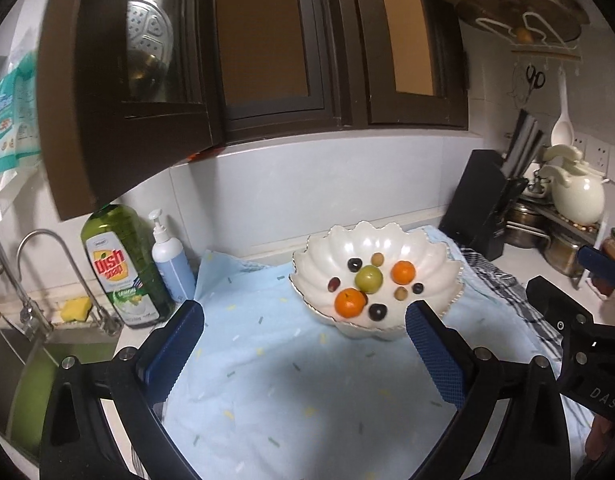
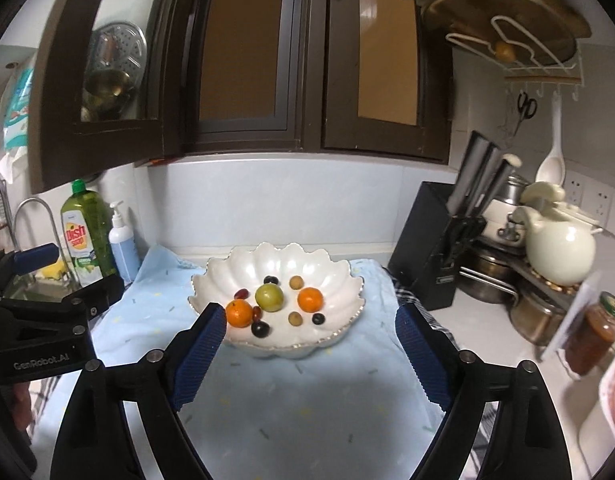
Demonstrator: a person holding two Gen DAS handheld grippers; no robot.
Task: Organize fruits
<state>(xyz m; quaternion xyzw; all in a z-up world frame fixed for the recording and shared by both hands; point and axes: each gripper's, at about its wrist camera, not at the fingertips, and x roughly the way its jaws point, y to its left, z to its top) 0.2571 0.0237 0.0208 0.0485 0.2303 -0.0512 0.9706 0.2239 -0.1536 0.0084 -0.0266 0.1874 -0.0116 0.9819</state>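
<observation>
1. My left tool (image 1: 303, 344) hangs with its pads apart, empty, over the blue cloth (image 1: 267, 380) on the surface.
2. The fruits sit in the white bowl (image 2: 235, 276): orange (image 2: 239, 313), green plum (image 2: 269, 297), dark grapes (image 2: 260, 329). Small, round, likely soft and prone to rolling; I'd pinch each gently across its middle.
3. My right tool (image 2: 307, 344) is also apart, empty.

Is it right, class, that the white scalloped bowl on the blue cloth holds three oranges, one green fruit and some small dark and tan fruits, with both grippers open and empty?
Not quite. The white scalloped bowl holds two oranges, not three: one at front left and one at right, as the right wrist view shows. The rest stands: one green fruit, small fruits, blue cloth, left gripper and right gripper open and empty.
</observation>
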